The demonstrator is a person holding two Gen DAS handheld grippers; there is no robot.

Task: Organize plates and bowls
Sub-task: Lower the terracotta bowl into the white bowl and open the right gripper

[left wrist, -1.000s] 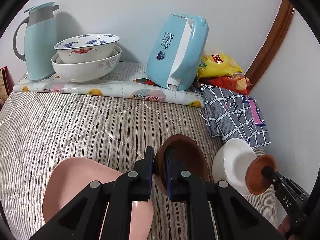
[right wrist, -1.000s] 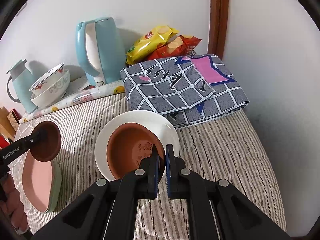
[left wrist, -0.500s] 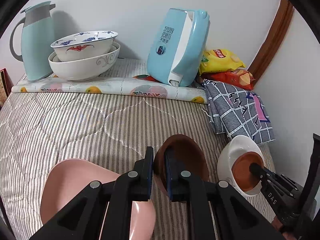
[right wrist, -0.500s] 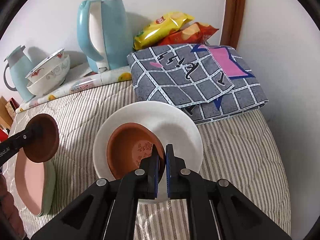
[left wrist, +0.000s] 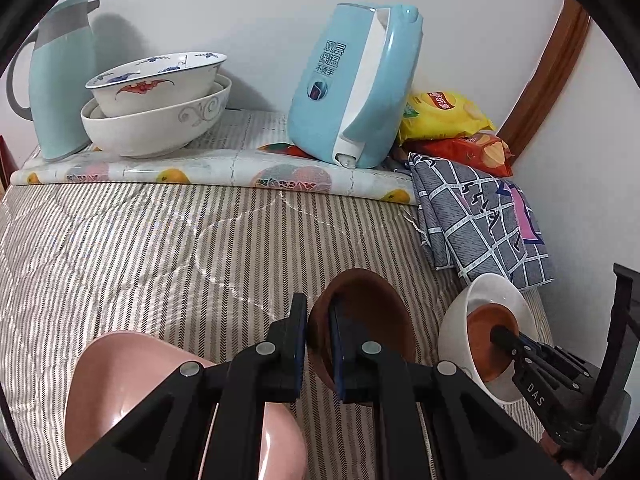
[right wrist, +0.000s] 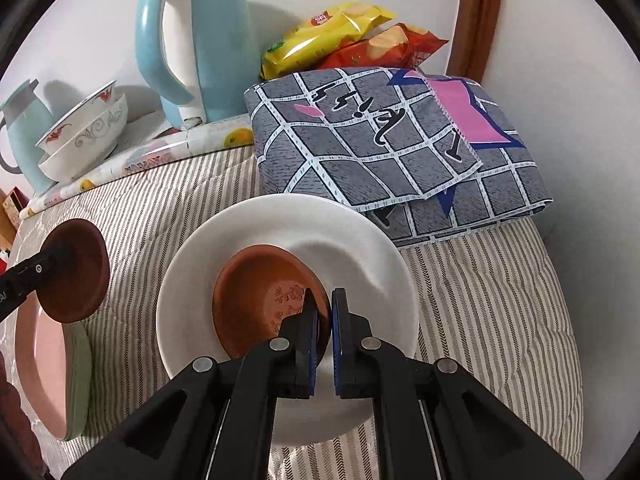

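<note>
You are in a home, apparently a bedroom: a striped quilt (left wrist: 160,240) covers the surface, with a kettle (left wrist: 352,88), thermos (left wrist: 60,80), stacked bowls (left wrist: 156,116), snack bags (right wrist: 344,40) and folded cloth (right wrist: 380,140).

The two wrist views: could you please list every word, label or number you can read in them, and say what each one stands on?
"双层保温 不烫手": printed on the blue kettle.
"DAS": white letters on the right gripper body.
"AI": end of a cut-off word on the left gripper body.
Yellow snack bag: red logo, too blurred to read.
Grey checked cloth: black script marks, not legible.
</note>
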